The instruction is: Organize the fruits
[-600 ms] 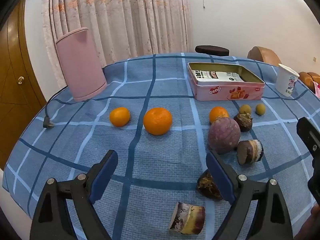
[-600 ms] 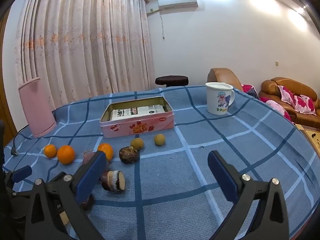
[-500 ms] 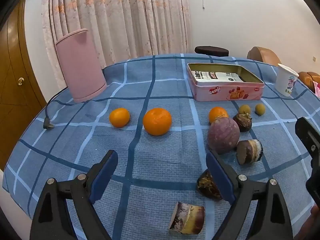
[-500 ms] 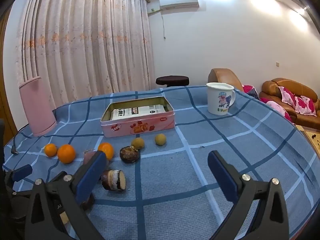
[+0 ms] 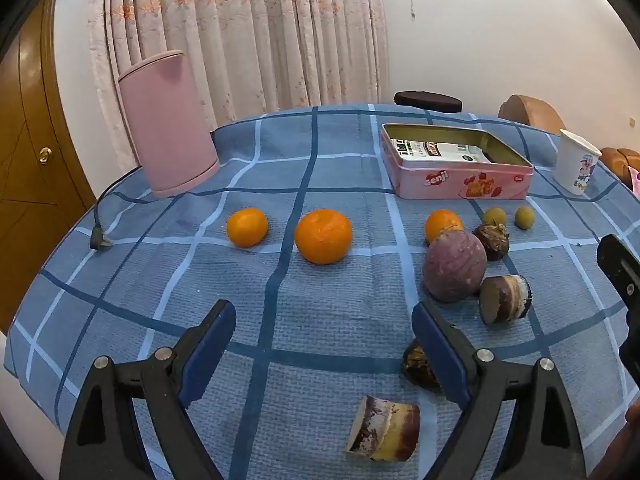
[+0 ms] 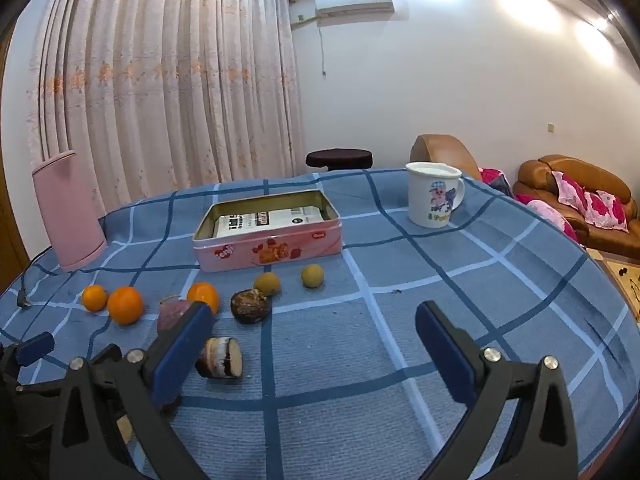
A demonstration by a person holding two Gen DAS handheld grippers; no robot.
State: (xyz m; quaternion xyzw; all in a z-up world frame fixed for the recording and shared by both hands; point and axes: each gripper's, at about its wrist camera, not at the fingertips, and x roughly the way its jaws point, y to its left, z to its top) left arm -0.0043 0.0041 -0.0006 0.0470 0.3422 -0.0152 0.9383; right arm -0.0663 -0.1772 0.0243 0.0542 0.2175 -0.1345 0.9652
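Observation:
Fruits lie on a blue checked tablecloth. In the left wrist view there are a small orange (image 5: 247, 227), a big orange (image 5: 323, 235), a third orange (image 5: 442, 225), a purple round fruit (image 5: 454, 265), a dark round fruit (image 5: 492, 240), two small yellow-green fruits (image 5: 524, 217), a cut dark piece (image 5: 506, 298) and a cut piece (image 5: 384, 428) close below. My left gripper (image 5: 324, 332) is open and empty, above the cloth in front of the big orange. My right gripper (image 6: 314, 340) is open and empty; the cut dark piece (image 6: 220, 357) lies by its left finger.
A pink tin (image 5: 456, 166) with a white packet inside stands behind the fruits. A white mug (image 6: 434, 193) is at the far right. A pink cylinder (image 5: 166, 124) with a cable (image 5: 100, 236) stands at the far left. A sofa (image 6: 580, 196) is beyond the table edge.
Both grippers stay open. The views have shifted only very slightly; no fruit has moved.

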